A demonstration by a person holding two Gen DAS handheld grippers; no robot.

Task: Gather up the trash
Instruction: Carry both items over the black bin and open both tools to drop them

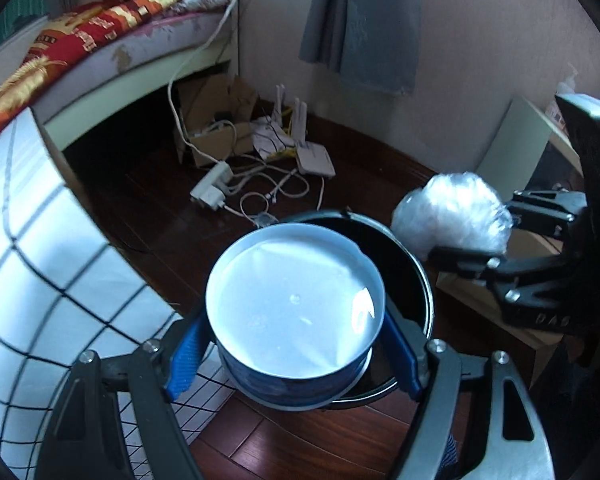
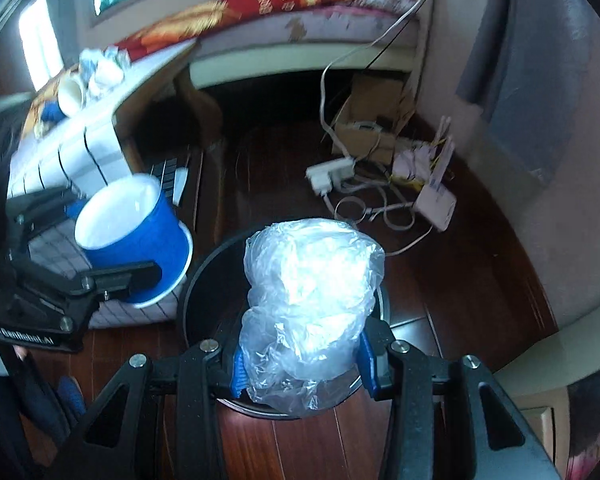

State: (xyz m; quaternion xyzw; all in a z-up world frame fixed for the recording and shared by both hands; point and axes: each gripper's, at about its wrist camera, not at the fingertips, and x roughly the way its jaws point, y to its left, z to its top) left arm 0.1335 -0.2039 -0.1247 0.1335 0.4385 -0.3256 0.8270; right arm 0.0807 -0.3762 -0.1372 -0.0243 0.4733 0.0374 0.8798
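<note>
My left hand-held gripper [image 1: 296, 344] is pinching a blue paper cup with a white inside [image 1: 296, 312] between its blue pads, the cup's open mouth turned toward the camera, held over the near-left rim of the round black trash bin [image 1: 416, 280] on the dark wooden floor [image 1: 148, 216]. My right hand-held gripper [image 2: 302, 360] is clamped on a crumpled ball of clear plastic film [image 2: 312, 296] — it sits directly above the same bin [image 2: 208, 300]. From the right wrist view the cup [image 2: 134, 236] hangs at the bin's left edge, beside the worktop draped in a white grid-patterned cloth [image 2: 72, 160]. Farther off, white cables and a power strip [image 1: 212, 188] lie on the floor near a bed with a red and orange blanket [image 1: 100, 32].
</note>
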